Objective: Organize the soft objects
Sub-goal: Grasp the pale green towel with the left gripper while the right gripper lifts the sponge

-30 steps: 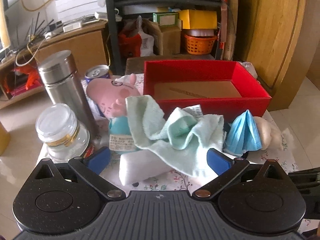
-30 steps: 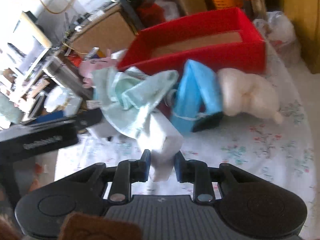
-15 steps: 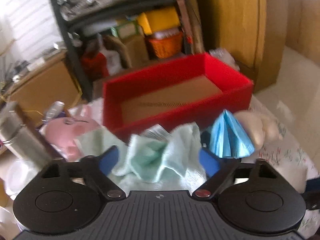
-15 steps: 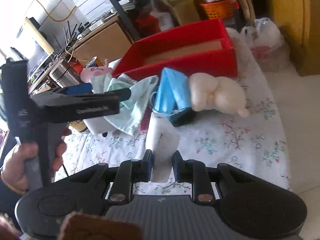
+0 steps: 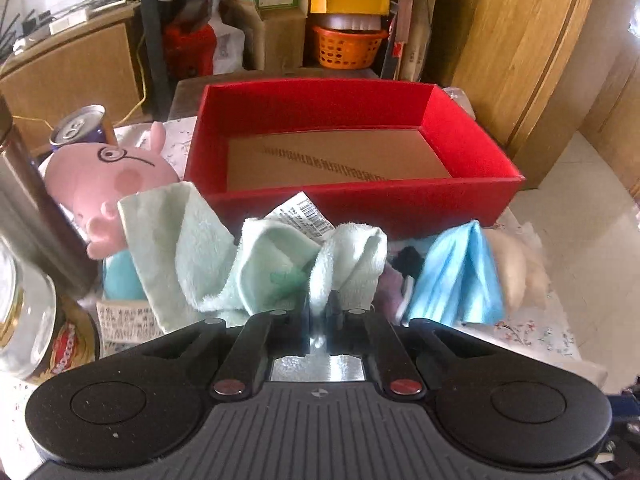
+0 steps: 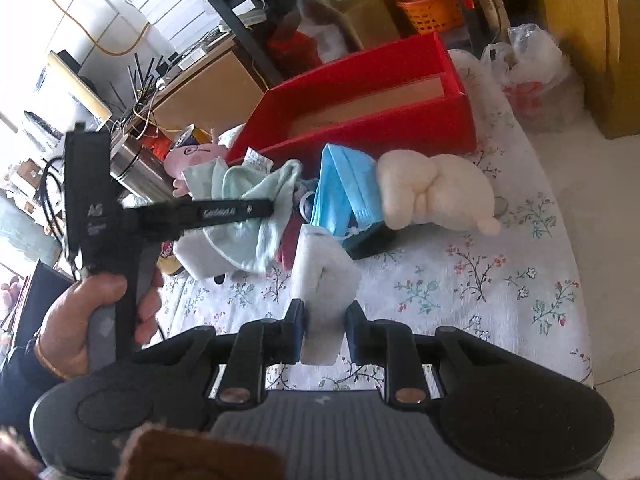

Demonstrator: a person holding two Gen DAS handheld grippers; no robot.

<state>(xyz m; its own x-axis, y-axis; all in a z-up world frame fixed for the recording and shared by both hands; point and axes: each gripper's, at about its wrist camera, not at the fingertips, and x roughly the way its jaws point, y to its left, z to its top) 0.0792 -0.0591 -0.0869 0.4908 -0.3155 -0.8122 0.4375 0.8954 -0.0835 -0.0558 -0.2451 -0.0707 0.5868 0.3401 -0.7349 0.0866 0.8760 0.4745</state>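
My left gripper (image 5: 319, 308) is shut on a pale green towel (image 5: 224, 260), which hangs crumpled in front of the open red box (image 5: 472, 196); the gripper also shows in the right wrist view (image 6: 264, 208) with the towel (image 6: 256, 196). My right gripper (image 6: 323, 320) is shut on a white foam sponge (image 6: 322, 276), held above the floral cloth. A blue face mask (image 5: 460, 280) (image 6: 344, 192), a cream plush (image 6: 436, 192) and a pink pig plush (image 5: 104, 184) lie beside the box.
A steel flask (image 5: 28, 208), a drink can (image 5: 84, 128) and a glass jar (image 5: 24, 320) stand at the left. Another white block (image 6: 196, 254) lies under the towel. Shelves and cartons stand behind the table; the table's right edge drops to a tiled floor (image 6: 600, 200).
My left gripper has closed on the green towel and lifted it. My right gripper has drawn the white sponge back from the pile.
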